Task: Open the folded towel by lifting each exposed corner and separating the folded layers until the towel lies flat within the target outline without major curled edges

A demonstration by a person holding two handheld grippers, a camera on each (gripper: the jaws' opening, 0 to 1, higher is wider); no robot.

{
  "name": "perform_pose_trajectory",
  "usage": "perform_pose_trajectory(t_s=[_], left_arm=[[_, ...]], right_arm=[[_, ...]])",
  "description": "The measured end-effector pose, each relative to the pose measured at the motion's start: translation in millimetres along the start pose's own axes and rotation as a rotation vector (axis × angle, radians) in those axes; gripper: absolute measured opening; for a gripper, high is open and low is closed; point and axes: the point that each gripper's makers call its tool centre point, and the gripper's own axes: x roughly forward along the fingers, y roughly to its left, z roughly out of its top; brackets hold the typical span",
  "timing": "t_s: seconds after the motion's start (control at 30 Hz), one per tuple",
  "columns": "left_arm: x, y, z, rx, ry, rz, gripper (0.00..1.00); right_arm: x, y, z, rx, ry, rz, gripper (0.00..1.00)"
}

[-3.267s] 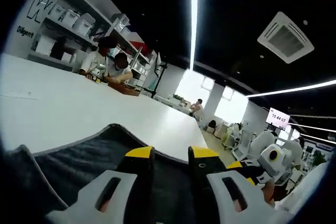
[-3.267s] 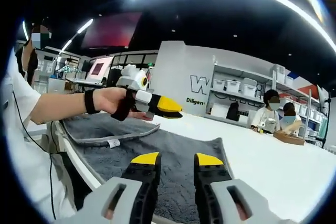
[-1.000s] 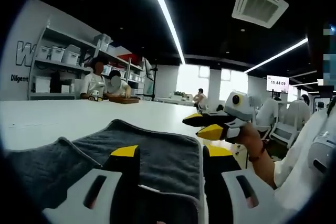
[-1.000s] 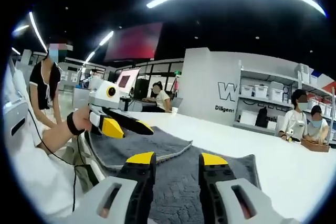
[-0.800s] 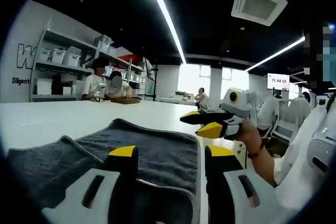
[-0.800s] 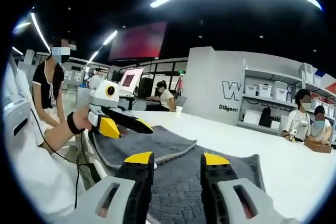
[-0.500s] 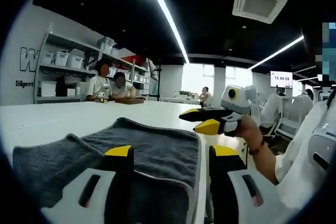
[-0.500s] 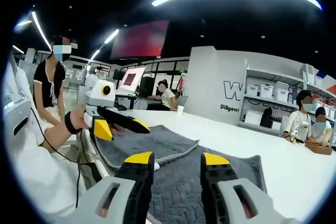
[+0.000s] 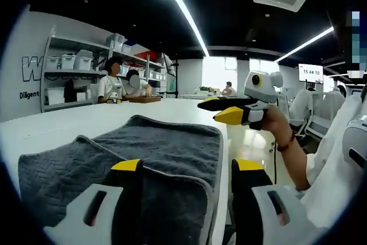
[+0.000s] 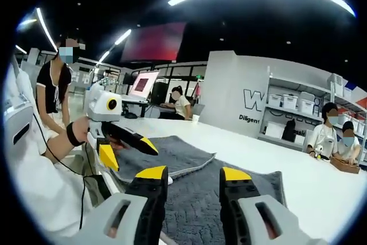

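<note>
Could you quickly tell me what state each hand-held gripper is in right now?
Left hand-held gripper: open, holding nothing, above the grey towel.
Right hand-held gripper: open, holding nothing.

A long white table [image 9: 86,121] carries a dark grey towel [image 9: 160,147] lying partly folded at its near edge, one layer overlapping another
</note>
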Motion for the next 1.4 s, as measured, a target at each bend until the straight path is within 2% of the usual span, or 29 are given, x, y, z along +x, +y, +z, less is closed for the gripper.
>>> perform_pose_trajectory(t_s=[0.17,0.4,0.57,0.7,0.77,0.87,1.0,1.2,1.4], left_arm=[[-3,-4.5,-6.1,0.009,0.039,0.006,0.59],[-5,-4.8,-13.8,0.056,0.086,0.046,0.59],[-4,-3.5,-16.7,0.082,0.1,0.07,0.58],[0,-4.3,-27.5,0.104,0.135,0.065,0.58],[1,-1.5,-28.4,0.108,0.132,0.082,0.58],[2,-1.1,-33.5,0.106,0.158,0.084,0.58],[4,-4.3,-33.5,0.108,0.155,0.07,0.58],[6,-0.9,-39.3,0.124,0.178,0.089,0.55],[7,1.8,-40.5,0.127,0.175,0.097,0.52]], right_arm=[[1,1,-0.8,-0.005,0.004,0.001,0.32],[1,2,-0.7,-0.007,0.006,0.003,0.32],[0,2,0.7,0.0,-0.001,0.002,0.32],[1,2,-0.4,-0.001,0.004,0.002,0.32],[2,4,-0.2,-0.007,0.005,0.005,0.32],[3,5,0.3,-0.006,0.002,0.013,0.32],[4,5,-1.7,-0.005,0.01,0.011,0.32],[5,8,0.4,-0.017,0.005,0.017,0.32],[5,10,1.7,-0.027,0.004,0.022,0.33]])
